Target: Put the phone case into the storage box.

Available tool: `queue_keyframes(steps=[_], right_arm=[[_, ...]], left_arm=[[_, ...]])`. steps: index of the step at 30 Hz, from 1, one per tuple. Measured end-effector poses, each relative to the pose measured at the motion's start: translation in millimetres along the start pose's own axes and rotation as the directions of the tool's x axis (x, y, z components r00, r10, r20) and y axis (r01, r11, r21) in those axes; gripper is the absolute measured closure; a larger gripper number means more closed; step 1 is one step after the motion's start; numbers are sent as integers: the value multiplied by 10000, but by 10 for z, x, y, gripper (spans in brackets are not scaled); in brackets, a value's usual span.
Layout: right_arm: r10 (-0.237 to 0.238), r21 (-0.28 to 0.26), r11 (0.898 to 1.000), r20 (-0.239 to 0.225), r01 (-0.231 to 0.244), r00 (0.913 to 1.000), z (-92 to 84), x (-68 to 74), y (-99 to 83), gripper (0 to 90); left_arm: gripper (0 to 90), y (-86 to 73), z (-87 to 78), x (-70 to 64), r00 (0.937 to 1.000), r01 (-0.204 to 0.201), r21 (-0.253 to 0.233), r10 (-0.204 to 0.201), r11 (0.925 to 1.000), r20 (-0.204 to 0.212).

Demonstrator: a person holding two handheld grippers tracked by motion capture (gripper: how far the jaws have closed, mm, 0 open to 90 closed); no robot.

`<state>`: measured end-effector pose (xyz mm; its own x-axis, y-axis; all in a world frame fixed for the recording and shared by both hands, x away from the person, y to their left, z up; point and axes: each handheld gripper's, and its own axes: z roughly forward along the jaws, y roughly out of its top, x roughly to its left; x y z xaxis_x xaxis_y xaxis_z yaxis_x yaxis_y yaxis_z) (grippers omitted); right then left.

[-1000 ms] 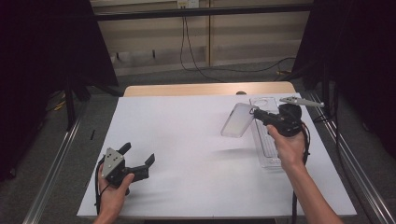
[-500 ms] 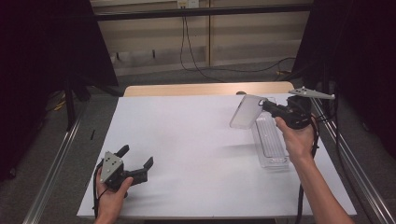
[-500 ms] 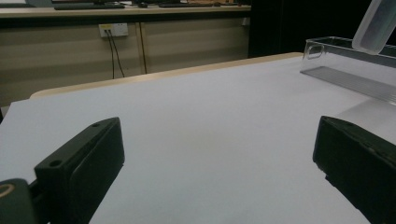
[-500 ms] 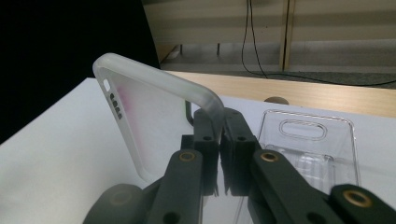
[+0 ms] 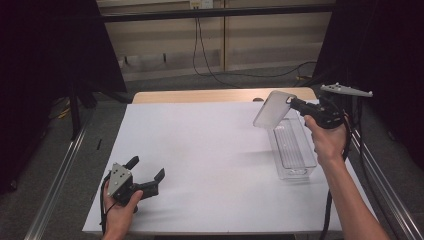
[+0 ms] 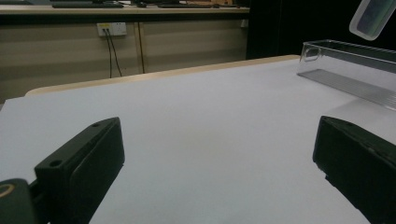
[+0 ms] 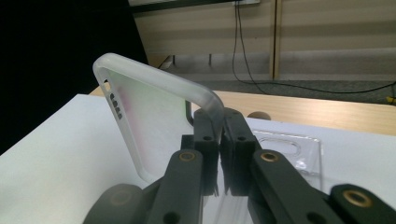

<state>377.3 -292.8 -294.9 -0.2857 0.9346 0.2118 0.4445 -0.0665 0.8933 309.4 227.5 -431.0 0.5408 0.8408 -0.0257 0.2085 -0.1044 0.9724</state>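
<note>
A frosted, translucent phone case (image 5: 272,109) hangs in the air above the far right of the white table, pinched by its edge in my right gripper (image 5: 295,104). The right gripper view shows the case (image 7: 149,116) with its rim clamped between the two black jaws of that gripper (image 7: 219,126). Below the case stands a long clear plastic box (image 5: 292,148), open on top, which I also see in the left gripper view as the box (image 6: 350,70) with the case (image 6: 376,16) above it. My left gripper (image 5: 148,175) rests low at the near left of the table, jaws wide apart, nothing between them.
The white table top (image 5: 210,150) has a wooden strip (image 5: 200,96) along its far edge. Metal rails (image 5: 55,180) run along both sides. Cables (image 5: 210,60) hang down the back wall, and dark curtains stand at the left and right.
My right gripper has lifted the phone case up and toward the far right, away from the box. The left gripper has stayed where it was.
</note>
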Motion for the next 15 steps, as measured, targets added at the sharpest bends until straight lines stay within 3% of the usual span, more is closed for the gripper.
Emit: queue_keyframes(steps=[15], right_arm=[[76,-191,9998,829,-60,9965,-77,-263,97,858]], left_arm=[[25,0,-5,40,9998,136,-57,-136,9999,-115]])
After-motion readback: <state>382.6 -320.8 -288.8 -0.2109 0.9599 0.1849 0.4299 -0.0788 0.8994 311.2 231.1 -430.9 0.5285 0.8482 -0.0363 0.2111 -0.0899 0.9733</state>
